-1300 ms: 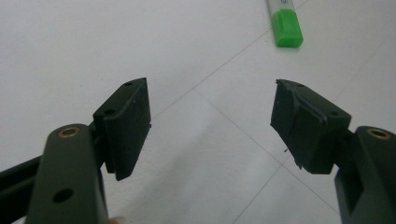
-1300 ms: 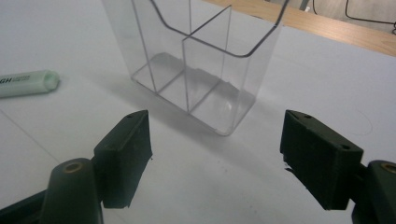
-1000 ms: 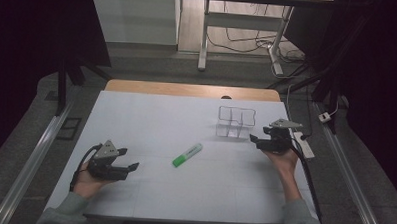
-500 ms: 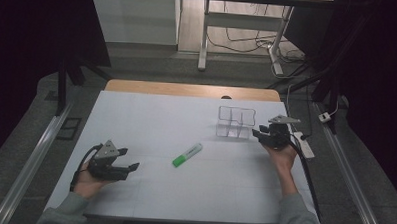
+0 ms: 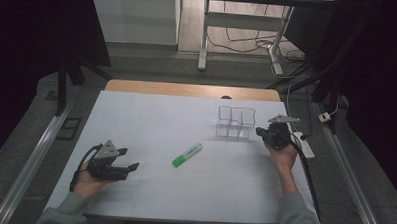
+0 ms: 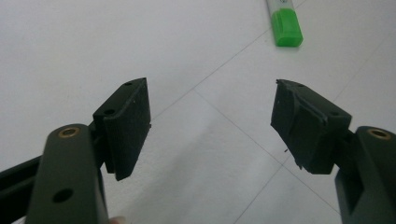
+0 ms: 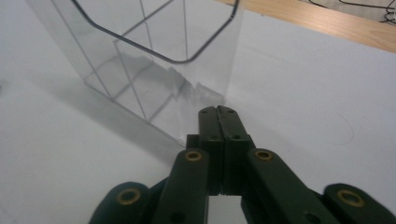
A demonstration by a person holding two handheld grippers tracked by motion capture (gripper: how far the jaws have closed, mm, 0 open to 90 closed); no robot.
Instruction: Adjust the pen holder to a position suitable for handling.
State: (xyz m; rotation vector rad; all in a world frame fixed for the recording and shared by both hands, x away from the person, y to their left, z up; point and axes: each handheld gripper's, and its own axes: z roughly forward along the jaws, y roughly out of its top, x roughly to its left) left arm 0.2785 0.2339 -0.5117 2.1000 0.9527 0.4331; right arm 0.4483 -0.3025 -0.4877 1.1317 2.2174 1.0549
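White table (image 5: 183,191), broad bare surface: green highlighter (image 5: 187,155) mid-table, clear divided box (image 5: 235,122) toward far-right edge; left gripper (image 5: 127,168) jaws spread wide, empty; right gripper (image 5: 261,131) jaws pressed together, empty, just beside box.

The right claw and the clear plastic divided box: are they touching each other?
Cannot tell. In the right gripper view the shut right claw ends just at the clear plastic divided box, with no plain gap or contact; the high view is too coarse.
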